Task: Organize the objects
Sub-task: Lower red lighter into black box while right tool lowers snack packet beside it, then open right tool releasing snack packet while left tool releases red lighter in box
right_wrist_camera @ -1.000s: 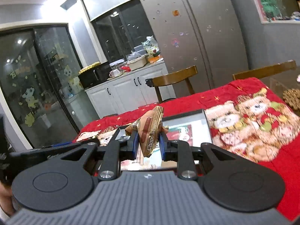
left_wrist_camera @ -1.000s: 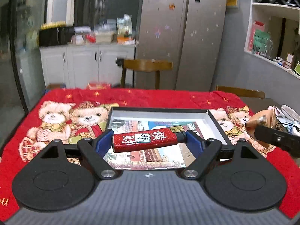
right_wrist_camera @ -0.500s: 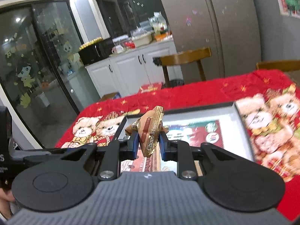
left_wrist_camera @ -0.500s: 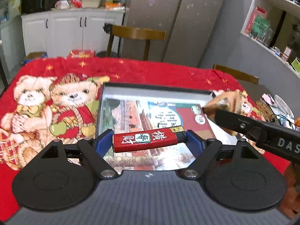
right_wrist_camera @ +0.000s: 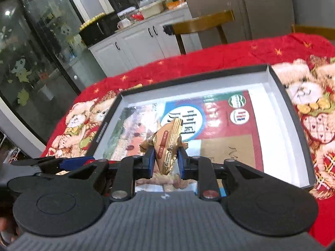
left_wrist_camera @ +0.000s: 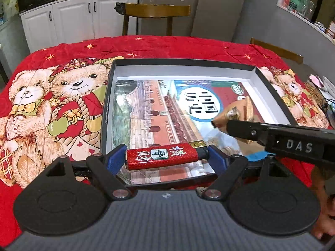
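Left claw [left_wrist_camera: 167, 156] pinches the lighter [left_wrist_camera: 165, 155] sideways, right claw [right_wrist_camera: 165, 159] pinches the snack packet [right_wrist_camera: 167, 146] upright. Both hang over the box [left_wrist_camera: 184, 61] w/ a book [left_wrist_camera: 157, 108] below, prob. for dropping in.

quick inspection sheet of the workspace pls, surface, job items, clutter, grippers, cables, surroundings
Surface: red teddy-bear blanket covers the table.
Job's things: shallow open box lies on the blanket with a printed book flat inside; red lighter held crosswise; gold snack packet held on edge above the book.
Clutter: small items at the table's right edge, too small to identify.
Grippers: left gripper shut on the lighter over the box's near edge; right gripper shut on the packet over the box.
Cables: thin dark cable at the right edge.
Surroundings: wooden chair, white cabinets, fridge, wall shelf.
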`<action>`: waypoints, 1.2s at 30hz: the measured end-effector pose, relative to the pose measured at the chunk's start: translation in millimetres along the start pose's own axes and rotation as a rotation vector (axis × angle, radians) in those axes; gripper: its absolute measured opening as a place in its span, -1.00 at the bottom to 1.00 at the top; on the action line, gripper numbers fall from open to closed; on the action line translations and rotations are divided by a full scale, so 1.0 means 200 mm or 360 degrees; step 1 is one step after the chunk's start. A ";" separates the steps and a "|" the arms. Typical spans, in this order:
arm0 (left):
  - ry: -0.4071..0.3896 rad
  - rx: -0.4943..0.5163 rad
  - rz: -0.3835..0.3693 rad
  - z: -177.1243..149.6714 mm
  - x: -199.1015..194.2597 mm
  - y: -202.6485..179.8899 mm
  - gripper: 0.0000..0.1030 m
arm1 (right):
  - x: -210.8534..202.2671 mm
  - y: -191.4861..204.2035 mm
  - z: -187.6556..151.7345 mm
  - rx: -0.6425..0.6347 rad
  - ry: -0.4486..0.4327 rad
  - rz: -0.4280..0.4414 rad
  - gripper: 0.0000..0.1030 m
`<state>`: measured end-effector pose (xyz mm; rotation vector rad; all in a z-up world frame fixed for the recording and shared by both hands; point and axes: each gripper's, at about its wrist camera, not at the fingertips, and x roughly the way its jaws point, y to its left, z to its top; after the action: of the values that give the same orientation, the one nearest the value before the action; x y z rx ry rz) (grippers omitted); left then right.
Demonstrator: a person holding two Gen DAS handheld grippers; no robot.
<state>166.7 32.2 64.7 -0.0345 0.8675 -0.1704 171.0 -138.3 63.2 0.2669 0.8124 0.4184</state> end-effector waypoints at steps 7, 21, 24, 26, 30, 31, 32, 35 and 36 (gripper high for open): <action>0.0074 -0.0024 0.0022 -0.02 0.08 0.00 0.67 | -0.01 -0.05 0.00 -0.0009 0.0031 -0.0045 -0.49; 0.0058 -0.0032 0.0055 -0.03 0.11 0.00 0.67 | 0.01 -0.05 -0.01 -0.0025 0.0095 -0.0057 -0.49; 0.0053 -0.0025 0.0065 -0.04 0.11 -0.01 0.67 | 0.02 -0.05 -0.01 -0.0027 0.0106 -0.0061 -0.49; 0.0049 -0.0020 0.0070 -0.04 0.11 -0.01 0.67 | 0.03 -0.05 -0.02 -0.0034 0.0107 -0.0063 -0.49; 0.0043 -0.0015 0.0075 -0.04 0.12 -0.01 0.68 | 0.03 -0.05 -0.02 -0.0047 0.0114 -0.0066 -0.49; 0.0042 -0.0012 0.0079 -0.04 0.12 -0.01 0.68 | 0.03 -0.05 -0.02 -0.0052 0.0117 -0.0065 -0.49; 0.0039 -0.0010 0.0084 -0.04 0.12 -0.01 0.68 | 0.03 -0.04 -0.02 -0.0059 0.0117 -0.0063 -0.48; 0.0022 0.0004 0.0104 -0.04 0.13 -0.02 0.67 | 0.03 -0.04 -0.02 -0.0068 0.0121 -0.0063 -0.48; 0.0018 0.0010 0.0109 -0.05 0.13 -0.03 0.68 | 0.04 -0.04 -0.03 -0.0065 0.0124 -0.0062 -0.48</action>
<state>175.1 23.4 40.0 0.0021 0.8783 -0.1093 173.8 -142.5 51.6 0.1977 0.8829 0.4099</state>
